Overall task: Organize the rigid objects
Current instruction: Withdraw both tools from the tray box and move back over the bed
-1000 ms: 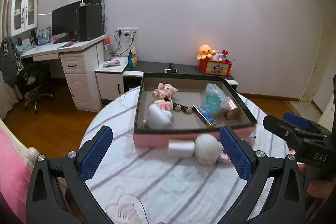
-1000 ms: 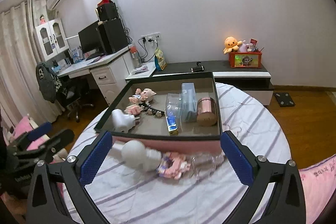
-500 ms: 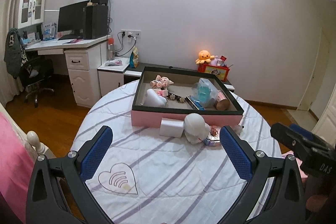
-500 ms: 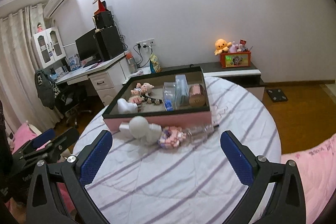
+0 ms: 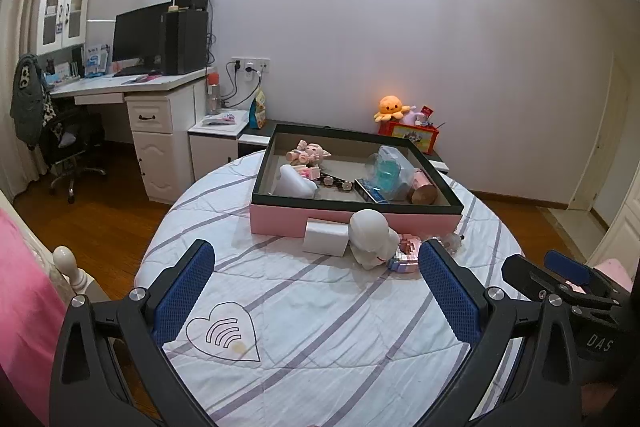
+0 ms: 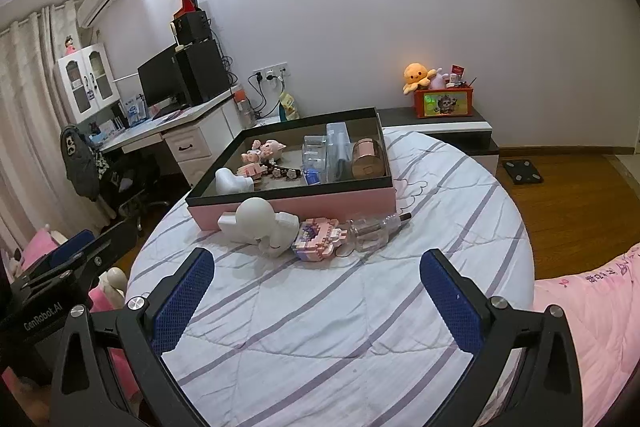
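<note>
Left wrist view. Left tongs (image 5: 316, 291) spread wide, empty, held above the near part of the round table (image 5: 320, 339) with its striped white cover. Pink box (image 5: 352, 219) with dark rim sits at the far side of the table. Inside: pig figures (image 5: 309, 153) at the back left, a white heart-shaped piece (image 5: 294, 183) in front of them, a clear plastic case (image 5: 388, 169) with something blue inside, and a copper-coloured jar (image 5: 422, 189) lying at the right. Small dark items between them are too small to identify. Outside, against the box's near wall: a white block (image 5: 325, 237), a white round-headed figure (image 5: 370, 237), and a pink brick toy (image 5: 406, 253), partly hidden by the right fingertip. Right tongs (image 5: 560, 279) enter at the right edge, cut off.

Right wrist view. Right tongs (image 6: 316, 291) also wide apart, holding nothing, above the table (image 6: 340, 327). Box (image 6: 296, 201) contents repeat: pig figures (image 6: 264, 151), heart piece (image 6: 232, 181), clear case (image 6: 326, 155), jar (image 6: 368, 159). In front of the box, touching in a row: white figure (image 6: 264, 223), brick toy (image 6: 316, 239), a clear bottle (image 6: 372, 233) on its side. Left tongs (image 6: 68, 259) show at the left edge; their gap cannot be judged here.
</note>
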A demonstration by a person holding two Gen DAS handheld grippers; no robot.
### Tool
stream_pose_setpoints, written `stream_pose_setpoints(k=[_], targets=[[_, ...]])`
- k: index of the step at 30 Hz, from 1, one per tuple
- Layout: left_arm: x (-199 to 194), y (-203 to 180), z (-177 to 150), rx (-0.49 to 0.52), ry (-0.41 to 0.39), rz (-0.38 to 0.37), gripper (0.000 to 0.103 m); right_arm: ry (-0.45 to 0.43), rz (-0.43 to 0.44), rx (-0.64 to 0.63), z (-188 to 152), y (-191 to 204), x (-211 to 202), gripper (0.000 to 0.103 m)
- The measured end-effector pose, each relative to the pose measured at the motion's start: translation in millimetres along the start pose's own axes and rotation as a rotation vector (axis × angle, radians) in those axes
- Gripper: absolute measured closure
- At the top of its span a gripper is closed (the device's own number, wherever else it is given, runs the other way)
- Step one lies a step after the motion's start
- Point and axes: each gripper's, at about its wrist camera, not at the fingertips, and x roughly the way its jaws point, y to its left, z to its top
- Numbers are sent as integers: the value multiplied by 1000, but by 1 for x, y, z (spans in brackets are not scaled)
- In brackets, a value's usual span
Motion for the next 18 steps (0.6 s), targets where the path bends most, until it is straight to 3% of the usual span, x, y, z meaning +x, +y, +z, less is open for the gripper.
stream_pose_setpoints(k=[18], targets=[[16, 4, -11, -3, 45, 1, 0, 32, -21, -30, -1, -4, 13, 0]])
